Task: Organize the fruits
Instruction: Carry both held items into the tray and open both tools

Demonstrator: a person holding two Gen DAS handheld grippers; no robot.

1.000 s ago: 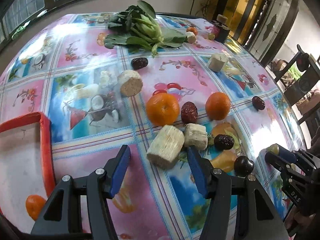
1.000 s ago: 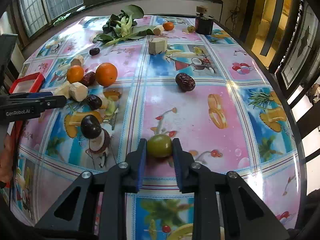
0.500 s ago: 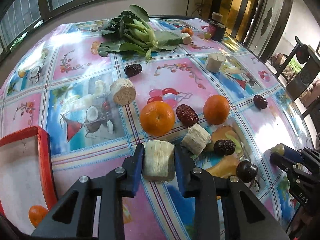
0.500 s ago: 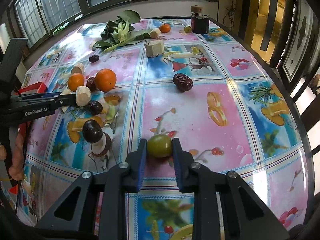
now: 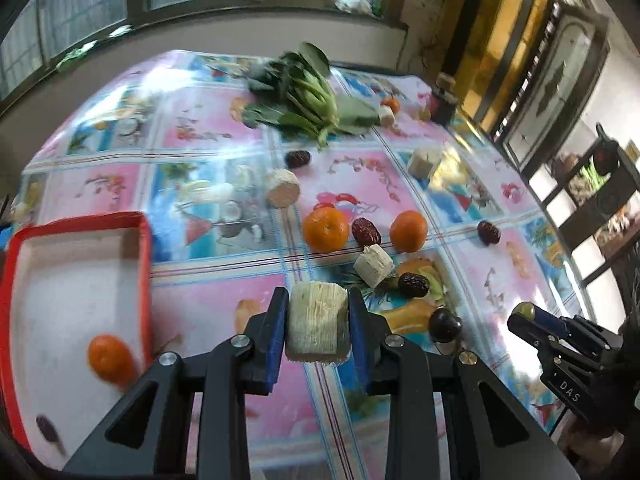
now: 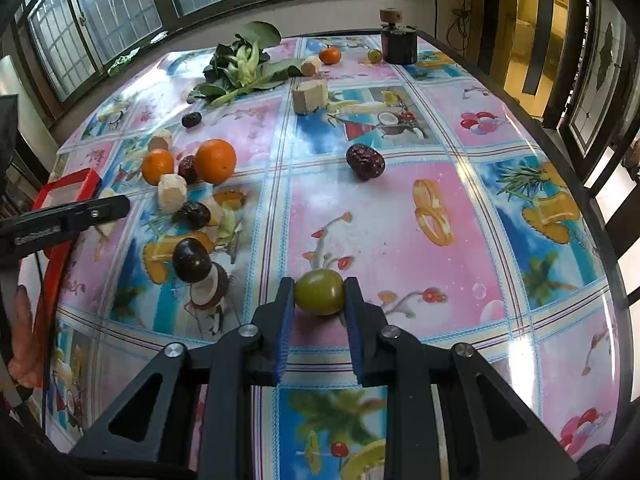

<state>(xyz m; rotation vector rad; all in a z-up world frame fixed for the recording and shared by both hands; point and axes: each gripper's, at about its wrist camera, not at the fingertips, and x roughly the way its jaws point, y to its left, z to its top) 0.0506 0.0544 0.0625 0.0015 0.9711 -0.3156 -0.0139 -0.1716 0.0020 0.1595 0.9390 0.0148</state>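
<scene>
My left gripper is shut on a pale sugarcane chunk and holds it above the table, to the right of the red-rimmed tray. An orange and a dark date lie in that tray. My right gripper is shut on a green fruit just over the tablecloth. On the cloth lie two oranges, red dates, a smaller sugarcane piece and a dark plum. The right gripper also shows at the right edge of the left wrist view.
Leafy greens lie at the far side of the table, with a dark jar, a small orange and more sugarcane pieces near them. A lone date sits mid-table. A hand shows at the left edge.
The left gripper closed on the sugarcane chunk, then lifted it off the table and drew back toward the tray. The right gripper stayed put with the green fruit.
</scene>
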